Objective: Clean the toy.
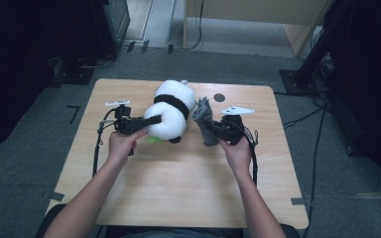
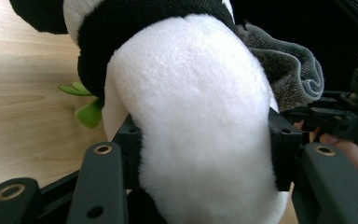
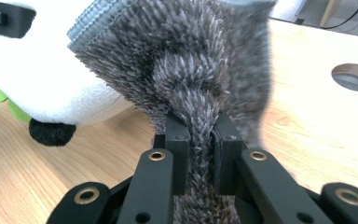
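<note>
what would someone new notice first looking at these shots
The big black-and-white plush panda lying mid-table, with the left claw squeezing its white body from both sides. Right beside it, the right claw is shut on a shaggy grey cloth, bunched and lifted off the wooden table next to the panda.

A wooden table with a round hole stands on grey floor.
</note>
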A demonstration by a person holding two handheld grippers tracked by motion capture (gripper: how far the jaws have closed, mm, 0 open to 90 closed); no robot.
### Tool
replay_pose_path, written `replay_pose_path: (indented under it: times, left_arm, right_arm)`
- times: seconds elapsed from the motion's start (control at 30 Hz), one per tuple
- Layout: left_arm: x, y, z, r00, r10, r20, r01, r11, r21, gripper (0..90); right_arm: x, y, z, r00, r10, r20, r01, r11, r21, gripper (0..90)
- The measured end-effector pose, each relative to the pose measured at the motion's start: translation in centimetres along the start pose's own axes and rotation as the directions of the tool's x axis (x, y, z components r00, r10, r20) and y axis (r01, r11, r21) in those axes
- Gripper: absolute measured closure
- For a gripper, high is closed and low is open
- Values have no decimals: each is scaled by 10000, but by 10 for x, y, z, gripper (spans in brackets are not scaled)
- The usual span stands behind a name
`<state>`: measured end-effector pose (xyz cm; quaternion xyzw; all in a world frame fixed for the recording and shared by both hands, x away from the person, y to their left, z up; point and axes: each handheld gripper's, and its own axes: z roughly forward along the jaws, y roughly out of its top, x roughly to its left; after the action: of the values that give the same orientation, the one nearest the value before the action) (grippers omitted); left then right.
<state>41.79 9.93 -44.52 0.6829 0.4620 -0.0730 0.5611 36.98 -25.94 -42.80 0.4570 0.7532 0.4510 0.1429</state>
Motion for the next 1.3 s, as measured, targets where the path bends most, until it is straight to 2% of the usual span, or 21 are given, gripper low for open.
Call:
replay_pose_path:
  times: [0.2,0.4,0.6,0.83,1.03,1.2,1.3]
  left_arm:
    - [6,3,-6,9999,28,-131,-30,9999,-150,471]
    - [14,5,-12,9992,63,-389,-75,9995,-307,471]
    - [20,11,-18,9916,681,-1101,-700,9975,-130,470]
    - [33,15,-29,9938,264,-1076,-306,9988,-373,470]
    - [40,19,-35,9880,487,-1468,-526,9984,-226,470]
    - [50,21,-42,9898,190,-1410,-249,9989,-398,470]
    - [55,22,-46,9875,178,-1564,-247,9988,-421,470]
  right_arm:
    - [-9,2,-11,9997,206,156,-205,9998,-34,807]
    - [-22,2,-22,9983,476,347,-464,9984,-327,801]
    - [-34,1,-29,9961,746,481,-726,9965,-418,802]
    - [-51,-1,-41,9907,1128,756,-1093,9928,-492,802]
    - [-62,-2,-45,9876,1227,984,-1185,9918,-468,802]
    - [-73,-4,-51,9831,1432,1143,-1383,9891,-498,802]
    - [-82,-7,-53,9790,1574,1294,-1523,9871,-486,802]
